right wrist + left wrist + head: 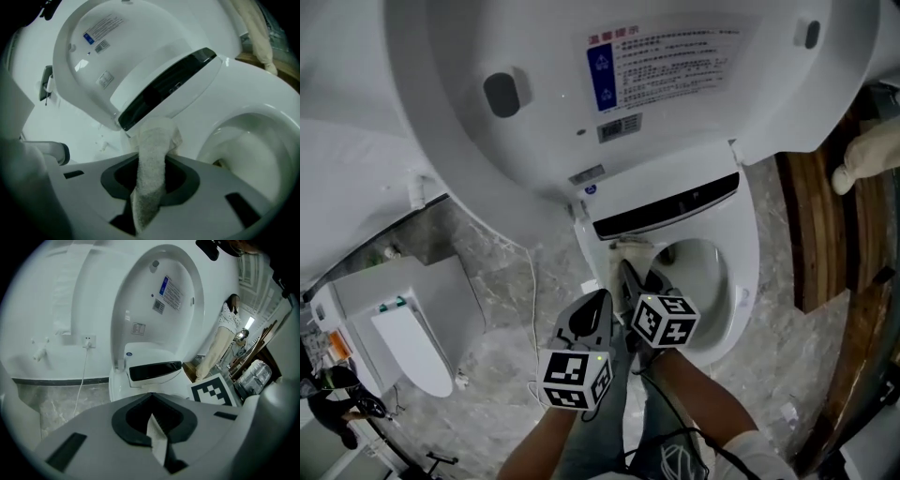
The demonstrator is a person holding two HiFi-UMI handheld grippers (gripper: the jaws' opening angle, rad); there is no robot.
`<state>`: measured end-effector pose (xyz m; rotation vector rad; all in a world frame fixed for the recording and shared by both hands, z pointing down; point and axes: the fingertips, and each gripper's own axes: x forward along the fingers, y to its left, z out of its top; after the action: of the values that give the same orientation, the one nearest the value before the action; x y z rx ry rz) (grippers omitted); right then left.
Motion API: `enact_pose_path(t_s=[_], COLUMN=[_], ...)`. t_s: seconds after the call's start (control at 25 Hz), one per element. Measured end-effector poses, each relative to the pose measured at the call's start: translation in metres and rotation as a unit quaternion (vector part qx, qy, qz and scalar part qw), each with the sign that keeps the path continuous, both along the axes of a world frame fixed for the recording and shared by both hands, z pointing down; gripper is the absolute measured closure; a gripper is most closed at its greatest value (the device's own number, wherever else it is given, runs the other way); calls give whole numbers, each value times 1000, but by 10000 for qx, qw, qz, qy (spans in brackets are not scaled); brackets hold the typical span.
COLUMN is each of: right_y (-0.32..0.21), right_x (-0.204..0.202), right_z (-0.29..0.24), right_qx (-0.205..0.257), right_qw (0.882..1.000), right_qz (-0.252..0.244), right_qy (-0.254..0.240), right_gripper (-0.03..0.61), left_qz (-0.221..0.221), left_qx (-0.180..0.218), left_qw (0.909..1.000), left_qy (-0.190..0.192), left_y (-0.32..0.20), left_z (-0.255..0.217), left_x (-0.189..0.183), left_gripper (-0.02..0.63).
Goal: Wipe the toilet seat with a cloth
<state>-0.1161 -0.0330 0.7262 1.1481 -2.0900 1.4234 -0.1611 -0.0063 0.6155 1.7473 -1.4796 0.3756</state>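
Observation:
The toilet stands with its lid (581,84) raised, and the white seat (748,272) rings the bowl (698,272). My right gripper (628,267) is shut on a pale terry cloth (633,249). The cloth's free end (157,136) lies bunched on the rear left of the seat (262,93), just below the black strip (164,89) at the hinge. My left gripper (600,305) hovers just left of the right one, off the seat's left side. In the left gripper view its jaws (152,416) are shut, with a thin pale sliver (157,437) between them that I cannot identify.
Grey marble floor (502,281) surrounds the toilet. A power cord (82,376) hangs from a wall socket to the left. Dark wooden furniture (825,234) stands at the right. A person in pale clothes (220,348) stands behind the toilet. A small white fixture (412,347) sits at lower left.

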Motion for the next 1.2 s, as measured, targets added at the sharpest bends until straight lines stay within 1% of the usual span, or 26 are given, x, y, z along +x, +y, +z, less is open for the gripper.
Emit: enact_pose_path(t_s=[0.12, 0.24, 0.32, 0.44, 0.56, 0.72, 0.8, 0.88, 0.96, 1.08, 1.2], right_y=[-23, -39, -51, -75, -95, -118, -124, -127, -128, -131, -135], right_x=[20, 46, 71, 117, 166, 230, 252, 263, 263, 264, 265], right_z=[1, 4, 6, 8, 10, 4, -1, -4, -3, -7, -6], right_qx=[4, -10, -23, 15, 21, 54, 77, 95, 117, 214, 108], right_qw=[9998, 9990, 9973, 9916, 9815, 9596, 9515, 9503, 9520, 9518, 9544], right_qz=[222, 427, 689, 1230, 1876, 2788, 3050, 3084, 3028, 2991, 2885], right_qy=[15, 139, 251, 387, 389, 367, 392, 424, 442, 644, 761], right_gripper=[489, 489, 489, 489, 489, 489, 489, 489, 489, 489, 489], left_qz=[263, 586, 824, 1169, 1485, 1769, 1841, 1875, 1880, 1845, 1747], left_qx=[-61, -127, -170, -178, -142, -105, -111, -125, -144, -171, -131], left_qw=[9996, 9981, 9963, 9928, 9886, 9840, 9827, 9821, 9820, 9826, 9845], left_qy=[88, 144, 177, 211, 221, 190, 170, 158, 146, 134, 95], left_y=[-19, -35, -45, -60, -72, -81, -82, -80, -78, -71, -66], left_z=[5, 13, 17, 20, 21, 22, 23, 24, 25, 24, 22], left_x=[14, 33, 49, 73, 95, 112, 116, 120, 122, 122, 121], left_gripper=[603, 603, 603, 603, 602, 603, 603, 603, 603, 603, 603])
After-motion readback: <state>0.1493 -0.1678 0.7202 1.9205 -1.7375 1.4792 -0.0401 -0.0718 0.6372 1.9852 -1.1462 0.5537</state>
